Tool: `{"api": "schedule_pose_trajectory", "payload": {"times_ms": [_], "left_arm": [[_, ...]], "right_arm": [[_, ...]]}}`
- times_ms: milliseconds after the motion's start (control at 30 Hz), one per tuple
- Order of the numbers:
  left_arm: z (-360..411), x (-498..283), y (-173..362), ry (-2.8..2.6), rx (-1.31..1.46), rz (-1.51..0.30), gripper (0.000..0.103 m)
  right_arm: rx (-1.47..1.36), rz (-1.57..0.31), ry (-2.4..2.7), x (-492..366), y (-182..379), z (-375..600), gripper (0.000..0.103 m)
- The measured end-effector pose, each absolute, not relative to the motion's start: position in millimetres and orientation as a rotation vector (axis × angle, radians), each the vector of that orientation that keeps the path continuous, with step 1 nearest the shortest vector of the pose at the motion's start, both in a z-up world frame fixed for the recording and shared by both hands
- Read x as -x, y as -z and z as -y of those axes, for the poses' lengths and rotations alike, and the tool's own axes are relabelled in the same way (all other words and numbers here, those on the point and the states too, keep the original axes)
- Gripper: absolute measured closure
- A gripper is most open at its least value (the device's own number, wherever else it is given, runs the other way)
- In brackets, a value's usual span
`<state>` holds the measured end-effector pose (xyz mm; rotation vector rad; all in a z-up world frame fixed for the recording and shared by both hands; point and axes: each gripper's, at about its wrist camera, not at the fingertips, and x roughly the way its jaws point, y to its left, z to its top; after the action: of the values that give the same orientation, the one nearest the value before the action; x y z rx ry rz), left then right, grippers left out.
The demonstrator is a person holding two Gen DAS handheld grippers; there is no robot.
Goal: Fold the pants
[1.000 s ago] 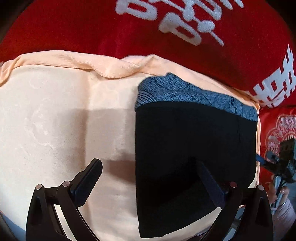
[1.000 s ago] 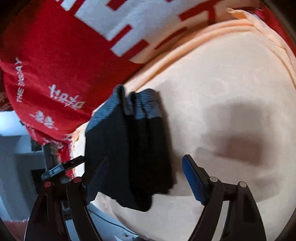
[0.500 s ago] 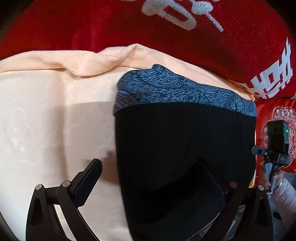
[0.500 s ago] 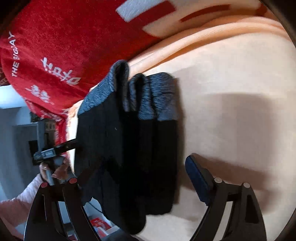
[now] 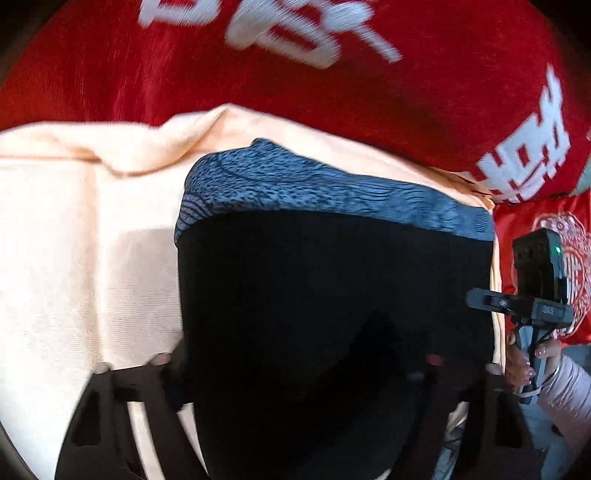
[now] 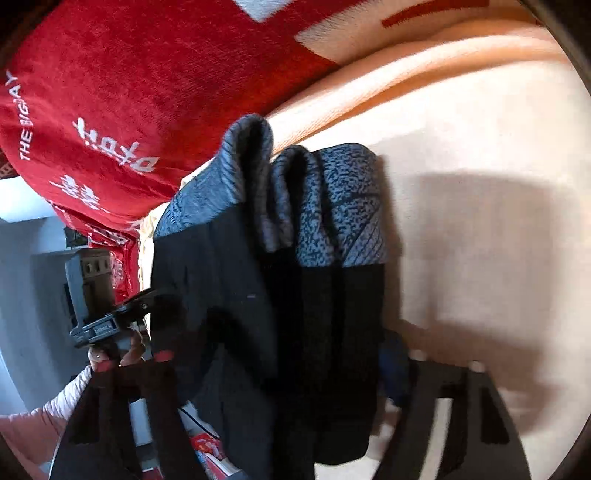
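Pants (image 5: 332, 302) lie folded on the peach sheet (image 5: 74, 258), waistband at twelve o'clock. Both grippers, left (image 5: 314, 369) and right (image 6: 284, 354), are closing astride the bundle; catch every layer squarely before lifting.

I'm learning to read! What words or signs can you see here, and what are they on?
"THE BIG DAY": white letters on the fuzzy red blanket.
Large white characters on the same red blanket: blurred and cut off, unreadable.
White characters at its right edge: not clear enough to read.
Small label on the other gripper's black handle: too small.
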<state>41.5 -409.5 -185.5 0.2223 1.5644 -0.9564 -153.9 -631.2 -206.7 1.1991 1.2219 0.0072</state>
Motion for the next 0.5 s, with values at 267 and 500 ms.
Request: {"api": "schedule_pose_trajectory", "payload": {"times_ms": [267,500], "left_arm": [[395.3,-31.5,143.6,0.936,-0.213,-1.510,0.050],[355.8,-2.2,105.0,0.916,-0.225,-1.501,0.050]], "right_arm": [[-1.247,-1.179,-0.024,162.9,173.0,627.2,0.058],[-1.283,-1.183,-0.081,188.1,141.7,598.0,0.058]]}}
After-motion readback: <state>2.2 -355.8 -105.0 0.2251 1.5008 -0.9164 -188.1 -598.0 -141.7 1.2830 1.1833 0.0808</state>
